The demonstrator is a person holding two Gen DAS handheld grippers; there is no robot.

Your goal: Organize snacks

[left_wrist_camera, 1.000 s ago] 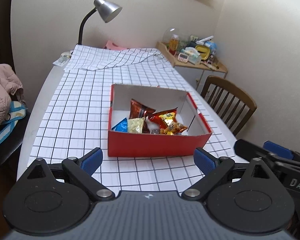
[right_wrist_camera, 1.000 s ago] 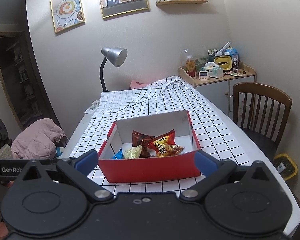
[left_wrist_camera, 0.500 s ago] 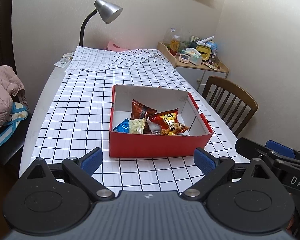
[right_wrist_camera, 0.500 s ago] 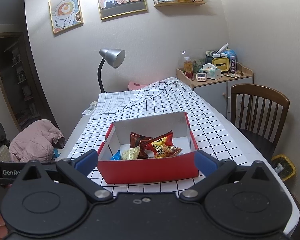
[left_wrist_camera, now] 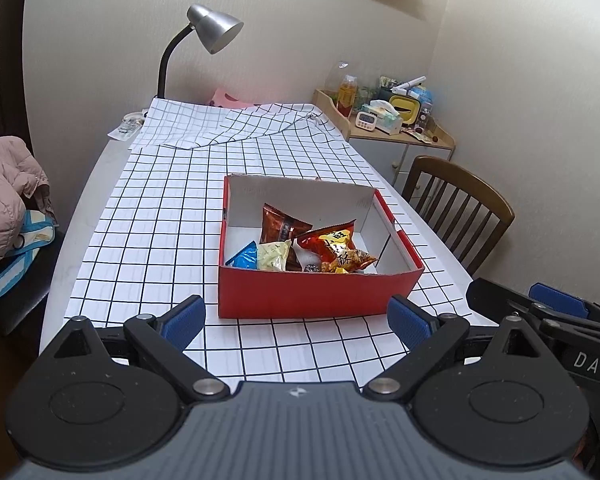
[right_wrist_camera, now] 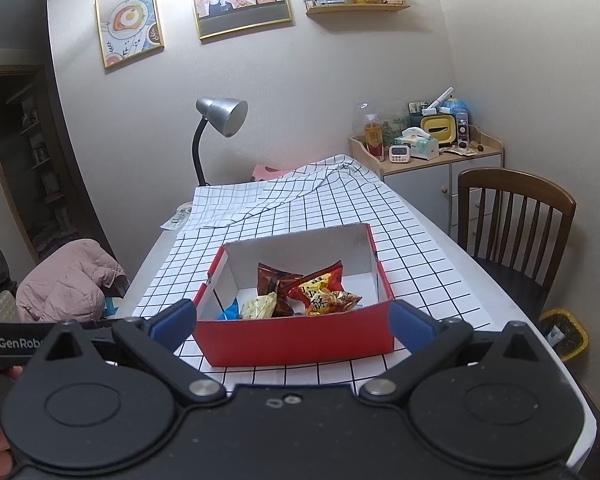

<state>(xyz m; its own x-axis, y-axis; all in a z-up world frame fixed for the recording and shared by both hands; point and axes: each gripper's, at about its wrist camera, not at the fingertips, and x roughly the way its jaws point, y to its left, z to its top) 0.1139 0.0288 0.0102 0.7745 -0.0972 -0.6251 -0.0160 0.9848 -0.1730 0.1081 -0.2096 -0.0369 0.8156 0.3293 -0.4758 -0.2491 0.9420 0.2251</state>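
The red box [left_wrist_camera: 320,292] sits on the checked tablecloth [left_wrist_camera: 148,216], and every snack in sight already lies inside it: a dark red packet [left_wrist_camera: 282,228] leaning toward the box's far wall, an orange-red packet [left_wrist_camera: 334,242] beside it toward the box's right wall, a pale yellow packet [left_wrist_camera: 274,256] and a blue packet [left_wrist_camera: 244,258] against the near wall. No snack shows on the cloth outside the box, so the sorting looks close to done. The left gripper [left_wrist_camera: 296,320] hangs with its jaws spread wide and nothing between them, just short of the box's near wall; the right gripper [right_wrist_camera: 292,320] is likewise spread and empty, its blue pads flanking that same near wall. The box lies straight ahead of both, its long side running across their line of approach. Neither is clearly nearer; the right one appears slightly closer to the near wall.
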